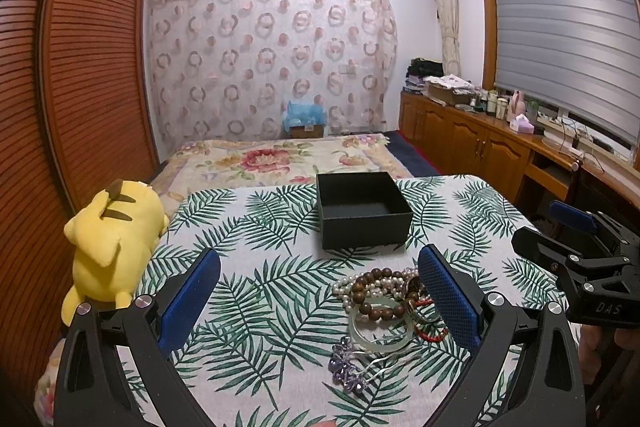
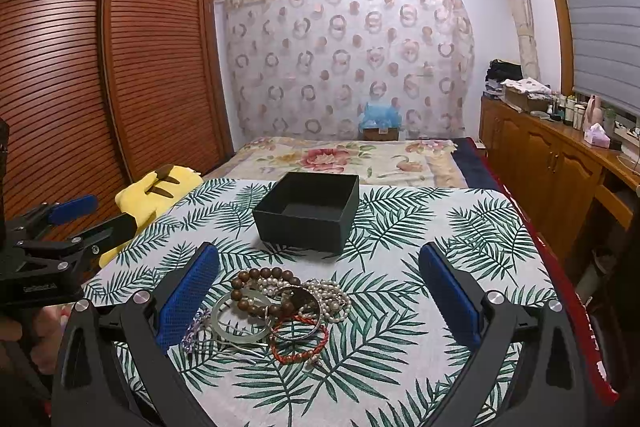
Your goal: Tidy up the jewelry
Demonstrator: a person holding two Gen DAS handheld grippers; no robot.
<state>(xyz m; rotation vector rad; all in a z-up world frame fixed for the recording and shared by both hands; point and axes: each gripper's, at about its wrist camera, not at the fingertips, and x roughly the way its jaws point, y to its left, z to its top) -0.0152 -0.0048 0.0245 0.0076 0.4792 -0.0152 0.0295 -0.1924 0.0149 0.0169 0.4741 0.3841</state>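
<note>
Lying in a small heap on the leaf-print cloth [image 2: 400,227], low in the frame: a jewelry pile [image 2: 276,311] with a brown bead bracelet [image 2: 256,287], pearl strands [image 2: 328,295], a pale green bangle [image 2: 240,323], a red cord bracelet [image 2: 300,347]. Just behind, near frame centre: an open black box [image 2: 308,211], apart from the pile. Left gripper [image 1: 320,303] spread wide, holding nothing. Right gripper [image 2: 320,299] also spread wide, holding nothing. At the left edge: a yellow plush toy [image 1: 112,243].
</note>
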